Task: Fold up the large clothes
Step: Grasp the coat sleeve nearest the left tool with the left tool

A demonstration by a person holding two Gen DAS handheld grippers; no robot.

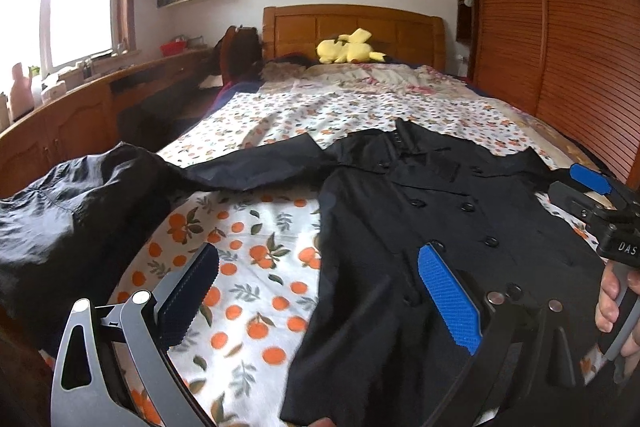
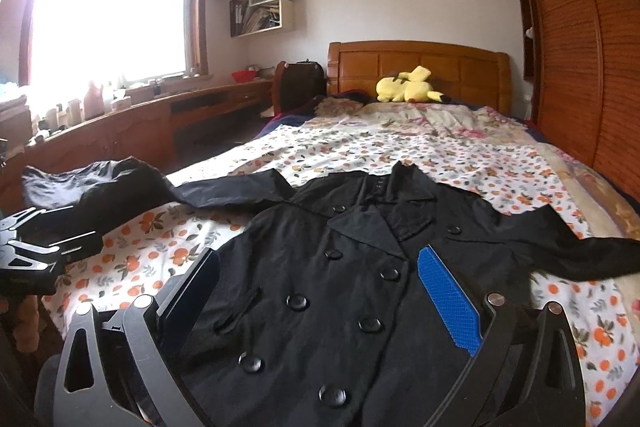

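A black double-breasted coat (image 1: 420, 227) lies face up on the bed, collar toward the headboard, sleeves spread to both sides; it also fills the right wrist view (image 2: 352, 287). My left gripper (image 1: 316, 291) is open and empty, above the coat's left edge and the orange-print sheet. My right gripper (image 2: 320, 291) is open and empty, above the coat's buttoned front. The right gripper also shows at the right edge of the left wrist view (image 1: 600, 195). The left gripper shows at the left edge of the right wrist view (image 2: 44, 251).
A second dark garment (image 1: 72, 211) lies bunched at the bed's left edge. A yellow plush toy (image 2: 404, 85) sits by the wooden headboard (image 2: 420, 67). A wooden counter (image 2: 140, 123) runs along the left; a slatted wardrobe (image 2: 576, 47) stands on the right.
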